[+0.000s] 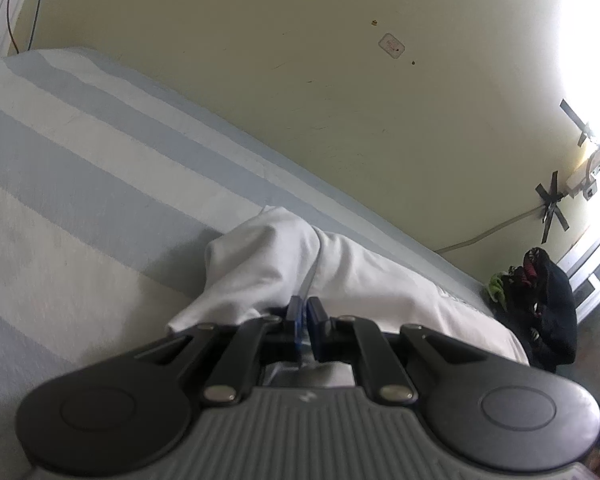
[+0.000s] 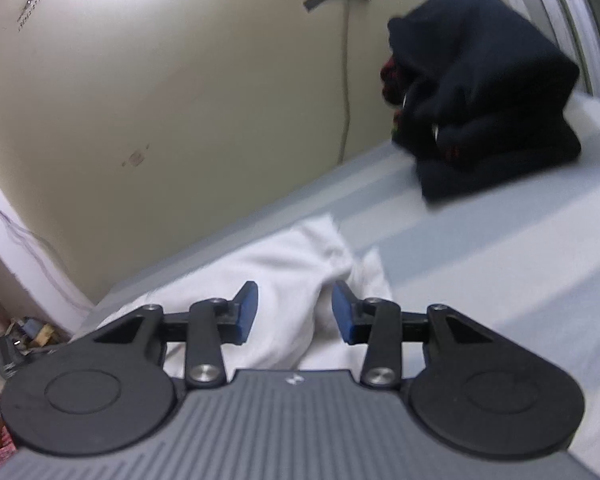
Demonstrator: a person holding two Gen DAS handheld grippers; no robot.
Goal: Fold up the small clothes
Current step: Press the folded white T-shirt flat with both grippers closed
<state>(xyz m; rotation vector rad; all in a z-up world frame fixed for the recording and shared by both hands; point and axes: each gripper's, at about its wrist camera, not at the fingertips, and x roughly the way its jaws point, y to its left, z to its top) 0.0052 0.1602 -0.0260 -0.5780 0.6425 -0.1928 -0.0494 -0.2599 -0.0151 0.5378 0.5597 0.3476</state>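
A white garment (image 1: 260, 264) lies bunched on a bed with a blue-and-white striped sheet (image 1: 80, 152), close to the wall. My left gripper (image 1: 305, 306) is shut on the white garment: a thin edge of cloth runs up between its blue pads. In the right wrist view the same white garment (image 2: 284, 256) lies crumpled on the striped sheet (image 2: 480, 248). My right gripper (image 2: 295, 296) stands open just above it, the blue pads well apart, with cloth beneath the gap and nothing pinched.
A pile of dark clothes (image 2: 480, 92) with red and green bits sits on the bed's far end by the wall, also visible as the dark pile (image 1: 548, 292). A cable (image 2: 345, 80) hangs down the yellow wall. Clutter (image 2: 20, 340) lies on the floor left of the bed.
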